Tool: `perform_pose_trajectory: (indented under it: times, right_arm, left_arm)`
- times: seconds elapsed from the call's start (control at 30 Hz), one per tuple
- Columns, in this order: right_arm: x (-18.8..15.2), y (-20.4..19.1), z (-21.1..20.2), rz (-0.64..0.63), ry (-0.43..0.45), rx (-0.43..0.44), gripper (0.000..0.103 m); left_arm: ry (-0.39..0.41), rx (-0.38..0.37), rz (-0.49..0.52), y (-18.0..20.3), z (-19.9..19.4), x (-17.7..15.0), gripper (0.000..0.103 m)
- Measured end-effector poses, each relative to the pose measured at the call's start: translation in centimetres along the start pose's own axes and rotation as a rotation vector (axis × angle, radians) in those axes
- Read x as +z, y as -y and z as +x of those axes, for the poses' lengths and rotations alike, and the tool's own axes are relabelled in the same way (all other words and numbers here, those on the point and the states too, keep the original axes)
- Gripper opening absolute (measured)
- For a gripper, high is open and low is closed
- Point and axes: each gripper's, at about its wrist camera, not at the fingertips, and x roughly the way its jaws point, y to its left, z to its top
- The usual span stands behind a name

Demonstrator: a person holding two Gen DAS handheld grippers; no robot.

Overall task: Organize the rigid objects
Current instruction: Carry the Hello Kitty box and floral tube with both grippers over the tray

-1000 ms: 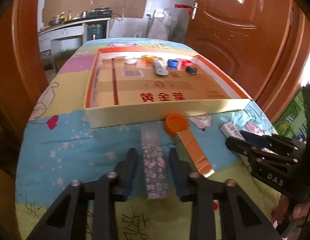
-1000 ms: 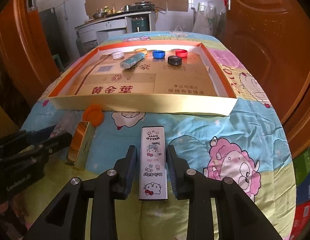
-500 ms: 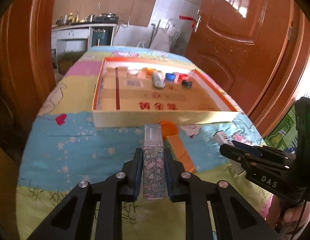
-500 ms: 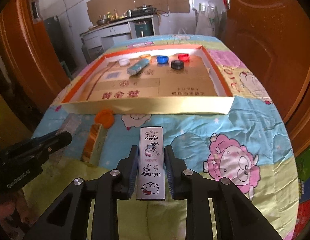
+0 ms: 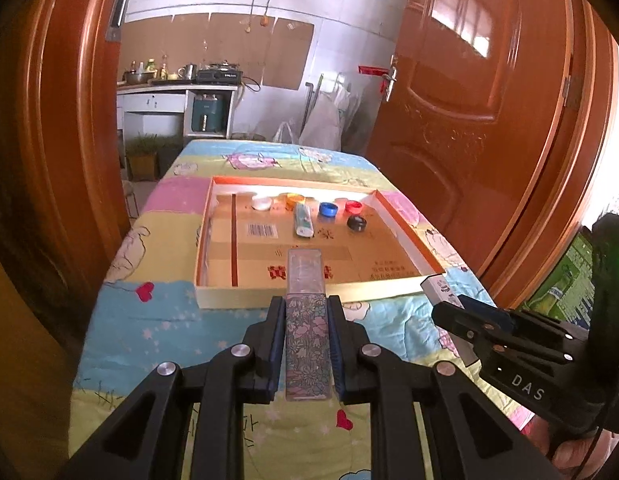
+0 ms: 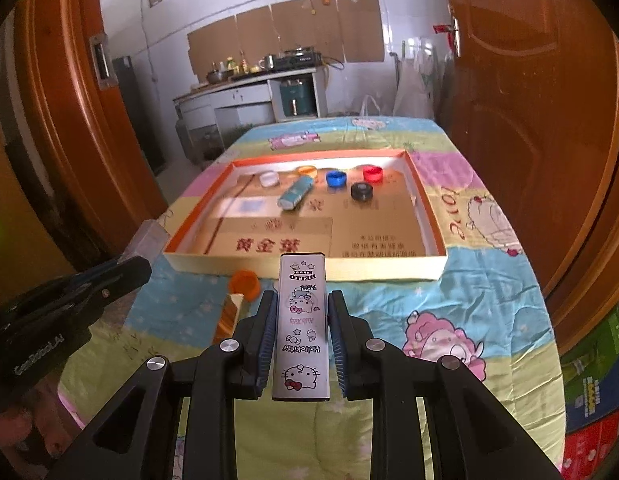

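Left hand-held gripper (image 5: 305,344): clenched on the floral box (image 5: 307,336), pads pressing both long sides; box raised off the quilt (image 5: 157,320), its clear far end reaching over the near wall of the tray (image 5: 245,298).
Right hand-held gripper (image 6: 303,340): clenched on the Hello Kitty box (image 6: 302,328), gripped along its long sides, lifted clear of the quilt, far end just short of the tray's near wall.
Tray contents: white cap (image 6: 268,178), blue cap (image 6: 335,179), red cap (image 6: 372,173), black cap (image 6: 361,191) and an orange-rimmed cap (image 6: 305,169) along the far side; teal tube (image 6: 295,193) lying slanted among them.
Outside tray: orange cap (image 6: 245,283) on the quilt just before the near wall; gold box (image 6: 229,314) beside it, partly hidden by the right gripper.
Surface: cartoon-print quilt over a bed or worktop, cannot tell which.
Surroundings: wooden doors (image 5: 469,120) on both sides; kitchen counter (image 6: 245,84) behind.
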Motion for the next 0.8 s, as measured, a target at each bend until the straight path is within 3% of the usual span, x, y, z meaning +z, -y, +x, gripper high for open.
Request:
perform_pose_trajectory:
  times: [0.8]
  right_arm:
    - [3.5,0.0,0.8,-0.01,0.023,0.026,0.026]
  left_arm:
    - [0.019,0.06,-0.016,-0.5,1.4,3.6,0.021]
